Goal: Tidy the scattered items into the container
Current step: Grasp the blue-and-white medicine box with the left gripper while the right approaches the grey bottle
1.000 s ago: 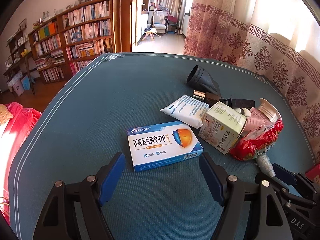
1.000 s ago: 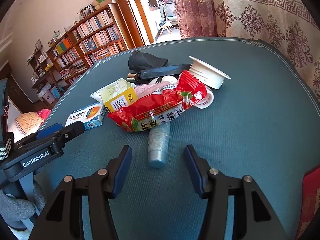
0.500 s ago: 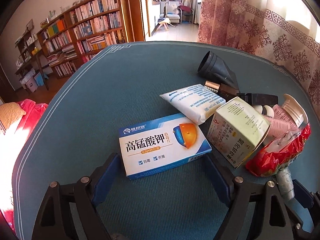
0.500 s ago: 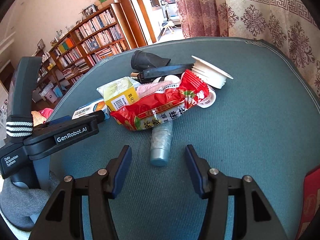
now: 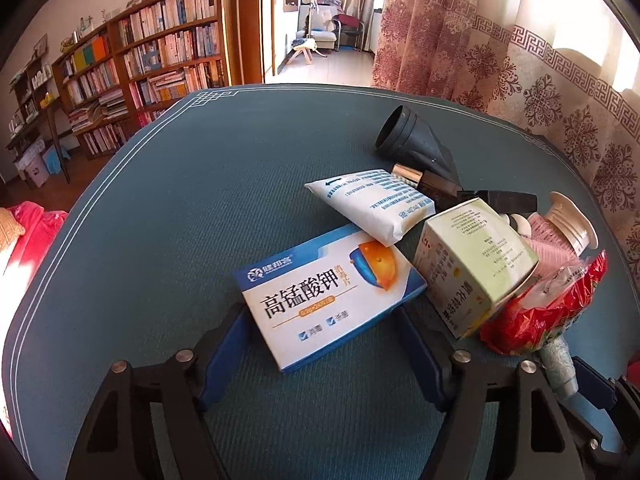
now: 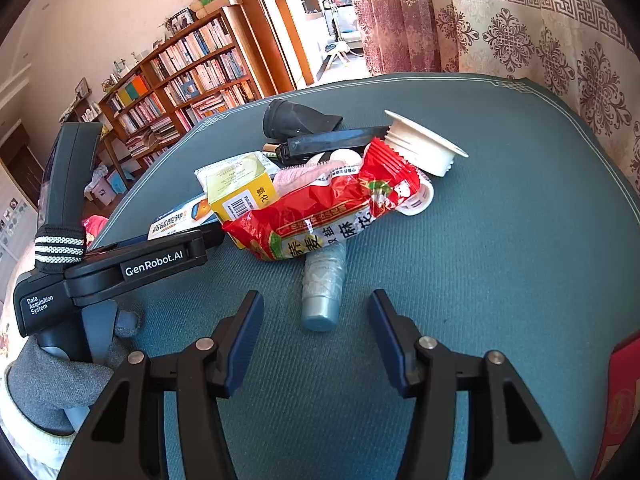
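Left gripper jaws closing around blue-and-white medicine box on near desk, pads not yet pressing, right gripper jaws released, silver tube just beyond them.

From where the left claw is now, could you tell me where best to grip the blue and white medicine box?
Grip the blue and white medicine box across its near end, on its two long edges, coming from the near side. It lies flat, and the left claw is already closing astride that end. Its far corner sits under the white sachet.
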Demonstrator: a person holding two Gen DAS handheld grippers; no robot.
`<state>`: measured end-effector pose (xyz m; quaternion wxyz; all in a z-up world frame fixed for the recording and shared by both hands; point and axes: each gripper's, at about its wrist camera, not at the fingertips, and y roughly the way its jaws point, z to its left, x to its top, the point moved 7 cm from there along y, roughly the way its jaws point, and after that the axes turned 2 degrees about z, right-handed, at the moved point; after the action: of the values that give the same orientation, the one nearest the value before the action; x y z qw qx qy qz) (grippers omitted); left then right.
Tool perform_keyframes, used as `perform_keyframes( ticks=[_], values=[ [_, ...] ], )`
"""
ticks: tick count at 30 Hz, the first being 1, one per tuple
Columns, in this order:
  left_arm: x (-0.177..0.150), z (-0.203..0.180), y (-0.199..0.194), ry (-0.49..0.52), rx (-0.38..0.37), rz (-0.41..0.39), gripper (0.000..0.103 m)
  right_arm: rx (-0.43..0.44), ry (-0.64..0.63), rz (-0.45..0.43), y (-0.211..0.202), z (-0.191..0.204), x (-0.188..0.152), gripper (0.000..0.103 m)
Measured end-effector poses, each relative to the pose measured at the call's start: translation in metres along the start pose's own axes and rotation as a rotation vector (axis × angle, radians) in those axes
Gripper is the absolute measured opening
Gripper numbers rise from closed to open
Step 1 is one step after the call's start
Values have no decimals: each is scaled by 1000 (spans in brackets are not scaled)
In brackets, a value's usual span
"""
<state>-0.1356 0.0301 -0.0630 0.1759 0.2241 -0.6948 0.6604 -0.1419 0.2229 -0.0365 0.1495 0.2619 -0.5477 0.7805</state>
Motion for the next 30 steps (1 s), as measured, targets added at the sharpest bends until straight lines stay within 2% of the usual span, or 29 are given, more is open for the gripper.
perform_keyframes(
  ticks=[7,9,13,17,23,25,29,30],
  values=[
    [-13,-8,-17,92,-67,-6,69,6,3,0,0,0,0,59],
    [-14,-3,-21,116,-66,-12,69,6,3,0,0,0,-1,59],
    [-8,7,-20,177,-36,-36,79,6,2,1,0,1,0,59],
    [3,8,-9,238,-12,-18,79,7,1,2,0,1,-1,60],
    [20,-9,5,376,-24,8,79,6,-4,4,0,3,-3,61],
    [24,-13,9,413,-33,13,83,5,-7,5,0,4,-4,62],
    [29,-14,14,410,-78,32,82,8,-9,7,0,5,-6,62],
    [28,-16,13,406,-97,35,74,11,-8,7,0,4,-6,62]
  ],
)
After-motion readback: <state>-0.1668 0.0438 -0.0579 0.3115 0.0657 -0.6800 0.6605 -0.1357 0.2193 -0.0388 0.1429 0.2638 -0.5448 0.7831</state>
